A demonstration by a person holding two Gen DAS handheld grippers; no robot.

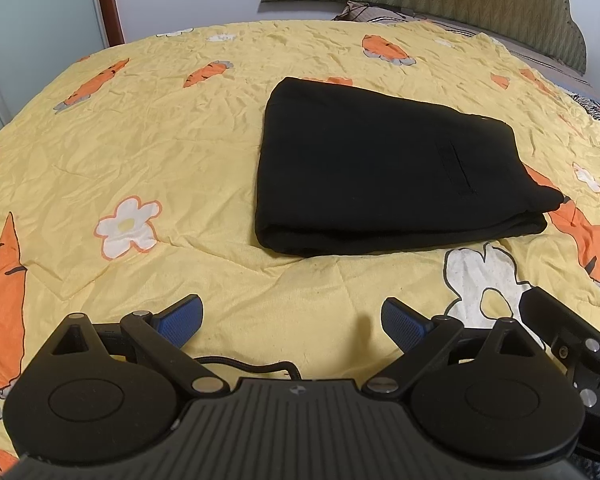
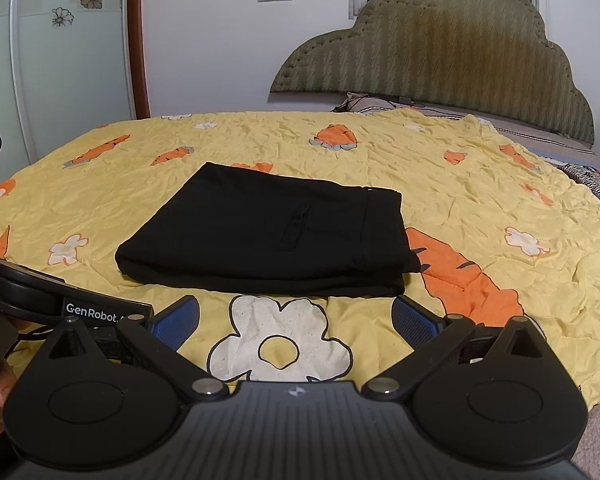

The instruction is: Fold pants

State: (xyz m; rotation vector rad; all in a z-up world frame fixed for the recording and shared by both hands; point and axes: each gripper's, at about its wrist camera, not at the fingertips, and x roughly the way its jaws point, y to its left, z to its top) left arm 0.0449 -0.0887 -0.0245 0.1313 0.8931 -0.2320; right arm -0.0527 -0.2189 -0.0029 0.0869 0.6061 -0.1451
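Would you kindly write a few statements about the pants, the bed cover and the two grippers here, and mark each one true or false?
1. The black fabric pants lie folded into a compact stack. True.
2. The left gripper is clamped on the pants. False: its blue-padded fingers are spread apart and hold nothing, short of the pants.
3. The pants rest on a yellow quilted bed cover printed with orange carrots and white flowers. True.
4. The right gripper is open. True.
5. The pants hang over the padded olive headboard. False: they lie flat on the cover, well clear of the headboard.
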